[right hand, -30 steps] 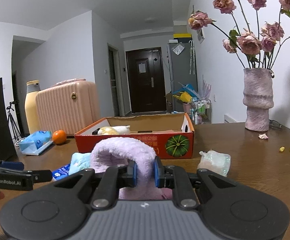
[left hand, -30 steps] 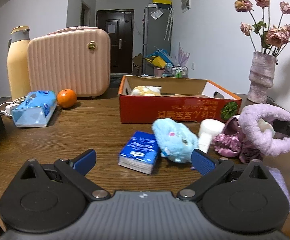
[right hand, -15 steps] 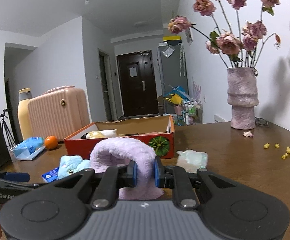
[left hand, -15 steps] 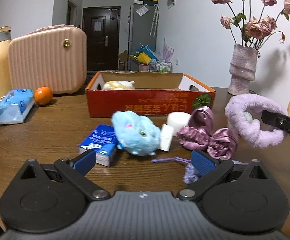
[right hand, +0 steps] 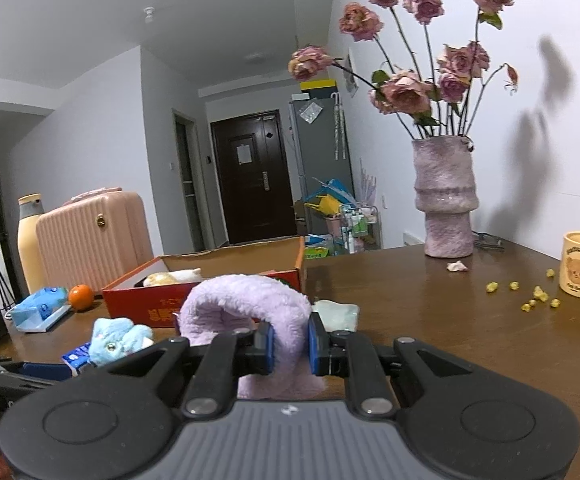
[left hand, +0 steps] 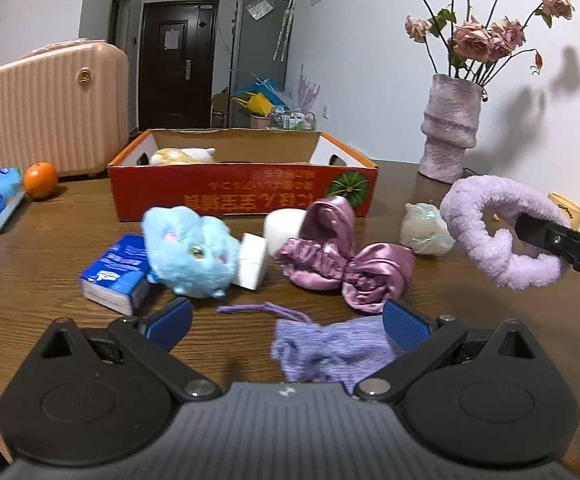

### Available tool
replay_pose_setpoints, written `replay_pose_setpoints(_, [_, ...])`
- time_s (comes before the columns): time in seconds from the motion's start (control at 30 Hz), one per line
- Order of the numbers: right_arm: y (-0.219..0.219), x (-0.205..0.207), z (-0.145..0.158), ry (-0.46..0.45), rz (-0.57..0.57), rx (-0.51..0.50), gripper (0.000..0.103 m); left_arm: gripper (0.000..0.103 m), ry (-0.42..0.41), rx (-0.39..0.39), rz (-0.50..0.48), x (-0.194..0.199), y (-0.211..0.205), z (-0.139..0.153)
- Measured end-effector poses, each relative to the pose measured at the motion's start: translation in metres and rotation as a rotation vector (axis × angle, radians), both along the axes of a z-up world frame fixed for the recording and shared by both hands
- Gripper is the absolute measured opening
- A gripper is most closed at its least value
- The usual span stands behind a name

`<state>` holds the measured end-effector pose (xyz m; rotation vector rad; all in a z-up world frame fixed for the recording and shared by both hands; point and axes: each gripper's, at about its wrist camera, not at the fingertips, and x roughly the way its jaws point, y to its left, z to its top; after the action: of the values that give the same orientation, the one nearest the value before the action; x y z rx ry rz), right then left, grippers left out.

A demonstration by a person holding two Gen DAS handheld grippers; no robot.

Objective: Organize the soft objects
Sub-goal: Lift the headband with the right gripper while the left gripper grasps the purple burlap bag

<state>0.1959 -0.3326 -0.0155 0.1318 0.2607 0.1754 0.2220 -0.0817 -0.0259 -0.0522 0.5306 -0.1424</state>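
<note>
Lilac fluffy headband (right hand: pixel 246 300) clamped between the right gripper (right hand: pixel 289 344) fingers, held above the table (right hand: pixel 430 320), right of the red box (left hand: pixel 246 196); left gripper (left hand: pixel 288 320) spread wide, empty, low over a knitted purple pouch (left hand: pixel 330 350); blue plush toy (left hand: pixel 192 252) lies beside a tissue pack (left hand: pixel 116 274).

The left gripper (left hand: pixel 286 320) hangs low over the tabletop, fingers (left hand: pixel 172 318) spread wide and gripping nothing; the right gripper (right hand: pixel 289 343) is raised, fingers (right hand: pixel 265 343) clamped on a fluffy lilac headband (right hand: pixel 246 300)
</note>
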Motion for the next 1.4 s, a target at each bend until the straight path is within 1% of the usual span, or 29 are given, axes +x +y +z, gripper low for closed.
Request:
replay_pose_setpoints(0.3, [-0.021, -0.008, -0.002, -0.006, -0.051, 0.012, 0.016, 0.103, 0.033, 0.029, -0.058, 0.003, -0.033, -0.006])
replay_pose_setpoints(0.5, [-0.027, -0.011, -0.002, -0.015, -0.050, 0.027, 0.016, 0.103, 0.065, 0.090, -0.072, 0.008, -0.054, -0.013])
replay_pose_setpoints(0.8, [-0.026, -0.013, -0.002, -0.023, -0.042, 0.027, 0.016, 0.103, 0.090, 0.124, -0.094, 0.011, -0.064, -0.021])
replay_pose_setpoints(0.97, [-0.026, -0.013, -0.002, -0.020, -0.043, 0.026, 0.016, 0.103, 0.117, 0.113, -0.108, 0.015, -0.064, -0.024])
replay_pose_setpoints(1.07, [-0.027, -0.012, -0.002, -0.017, -0.047, 0.026, 0.016, 0.103, 0.160, 0.096, -0.128, 0.020, -0.064, -0.028])
replay_pose_setpoints(1.1, [-0.026, -0.012, -0.002, -0.016, -0.048, 0.026, 0.016, 0.103, 0.191, 0.099, -0.139, 0.024, -0.065, -0.031])
replay_pose_setpoints(1.13, [-0.026, -0.012, -0.002, -0.015, -0.049, 0.025, 0.016, 0.103, 0.179, 0.126, -0.140, 0.022, -0.069, -0.032])
replay_pose_setpoints(1.3, [-0.025, -0.011, -0.003, -0.009, -0.053, 0.022, 0.016, 0.103, 0.179, 0.120, -0.143, 0.021, -0.069, -0.033])
replay_pose_setpoints(1.4, [-0.024, -0.009, -0.004, -0.004, -0.052, 0.017, 0.016, 0.097, 0.173, 0.119, -0.150, 0.020, -0.069, -0.032])
